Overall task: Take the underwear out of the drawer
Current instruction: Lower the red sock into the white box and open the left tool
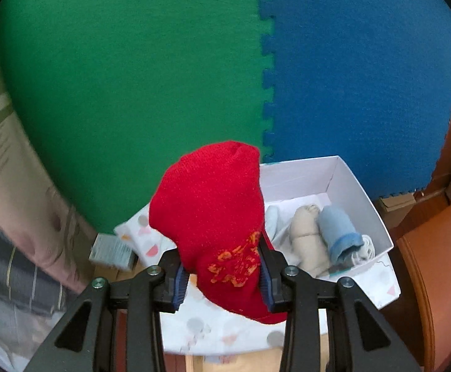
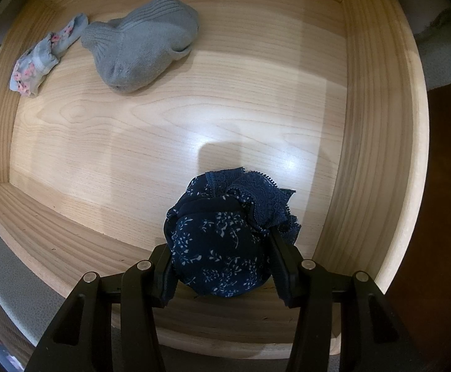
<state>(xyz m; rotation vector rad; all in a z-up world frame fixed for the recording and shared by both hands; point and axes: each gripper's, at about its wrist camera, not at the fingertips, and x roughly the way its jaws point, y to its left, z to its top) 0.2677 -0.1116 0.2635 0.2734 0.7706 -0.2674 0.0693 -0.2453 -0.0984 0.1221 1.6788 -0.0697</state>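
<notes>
Left gripper [image 1: 222, 274] clenched on red bundle [image 1: 213, 217], held above white box [image 1: 368, 198] (prob. for drop-off w/ other rolled items). Right gripper [image 2: 222, 271] grasps navy underwear [image 2: 222, 238] between its jaws, inside the drawer [image 2: 365, 124], not yet lifted clear.

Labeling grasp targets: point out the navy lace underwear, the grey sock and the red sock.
navy lace underwear [image 2: 219, 241], right wrist view, floral front panel.
grey sock [image 2: 138, 49], right wrist view, middle of the bundle.
red sock [image 1: 207, 204], left wrist view, plain upper part.
</notes>
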